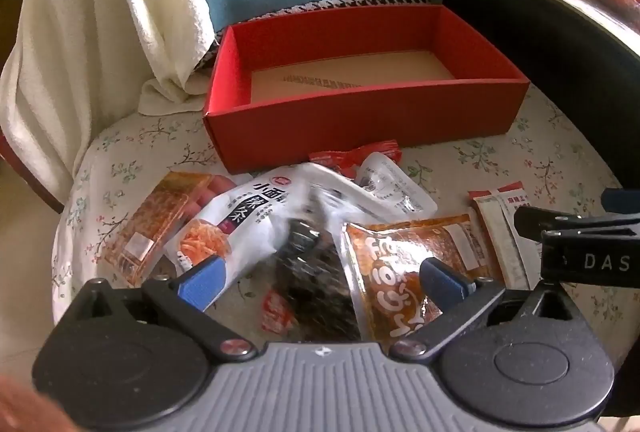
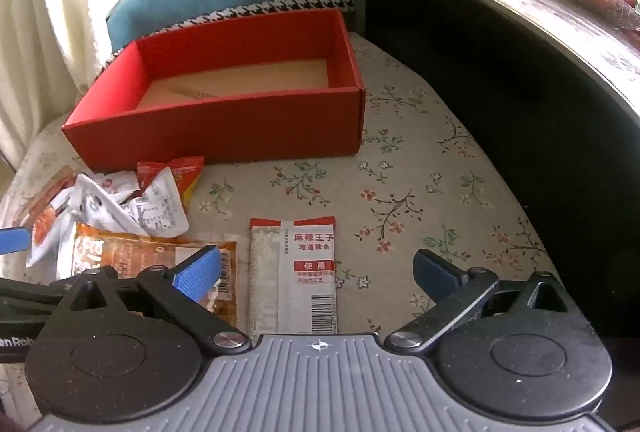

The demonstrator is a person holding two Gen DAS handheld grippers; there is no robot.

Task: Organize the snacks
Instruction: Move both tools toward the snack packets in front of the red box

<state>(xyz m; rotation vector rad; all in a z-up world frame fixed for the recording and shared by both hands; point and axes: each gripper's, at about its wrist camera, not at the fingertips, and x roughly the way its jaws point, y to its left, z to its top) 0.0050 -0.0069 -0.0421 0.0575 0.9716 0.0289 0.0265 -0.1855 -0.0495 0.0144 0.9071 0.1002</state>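
Several snack packets (image 1: 304, 232) lie heaped on the floral cloth (image 2: 400, 191), just in front of the red box (image 2: 224, 127), which looks empty; sorting seems barely begun; left gripper (image 1: 320, 278) spread wide above the pile, holding nothing; right gripper (image 2: 316, 274) likewise agape over the flat white-and-red sachet (image 2: 294, 272); next move probably: descend, pinch one packet edge, carry to box; packets glossy, crinkly film, slippery; box rigid card, matte.
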